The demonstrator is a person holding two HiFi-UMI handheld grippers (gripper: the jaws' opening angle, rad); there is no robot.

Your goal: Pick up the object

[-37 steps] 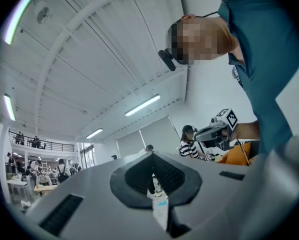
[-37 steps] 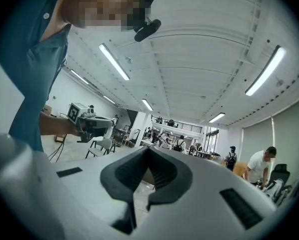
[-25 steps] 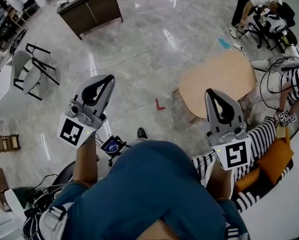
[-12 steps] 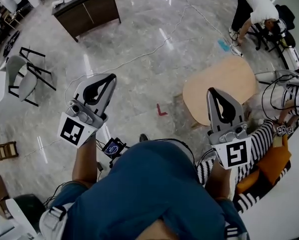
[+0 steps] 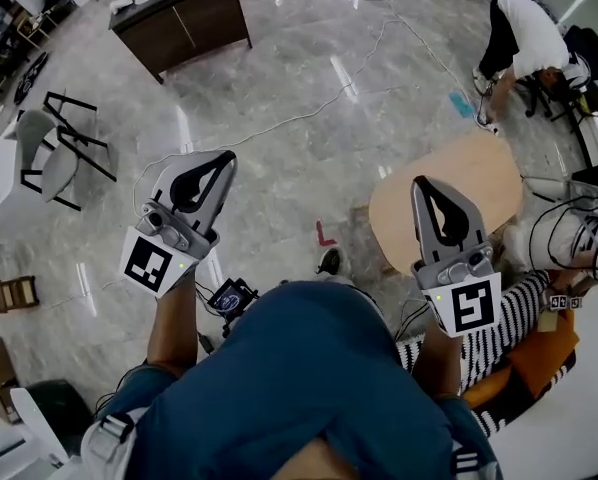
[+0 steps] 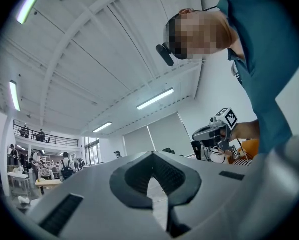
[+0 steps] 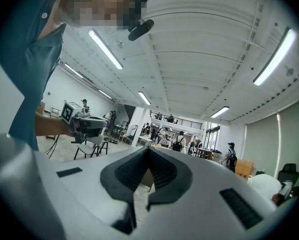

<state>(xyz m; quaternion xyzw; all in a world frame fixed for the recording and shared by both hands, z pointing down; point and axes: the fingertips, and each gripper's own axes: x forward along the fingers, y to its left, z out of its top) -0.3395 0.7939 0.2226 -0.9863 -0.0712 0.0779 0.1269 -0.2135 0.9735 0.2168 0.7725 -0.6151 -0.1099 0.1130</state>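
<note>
No single object to pick up stands out in these views. My left gripper (image 5: 220, 159) is held out level over the grey marble floor, jaws shut with nothing between them; the left gripper view shows its tips (image 6: 150, 156) meeting. My right gripper (image 5: 424, 183) is also shut and empty, held over the near edge of a low wooden table (image 5: 469, 173); its tips (image 7: 147, 151) meet in the right gripper view. Each gripper view shows the other gripper to the side, the right gripper (image 6: 209, 132) and the left gripper (image 7: 89, 123).
A dark cabinet (image 5: 179, 13) stands at the far left, folding chairs (image 5: 64, 148) at the left edge. A white cable (image 5: 309, 118) and a red mark (image 5: 324, 235) lie on the floor. A person (image 5: 524, 38) bends at top right. Striped and orange cushions (image 5: 539, 353) lie at lower right.
The floor, the red mark and the wooden table have slid down and right in the head view as the wearer walks. Both grippers keep their places in the view, still shut.
</note>
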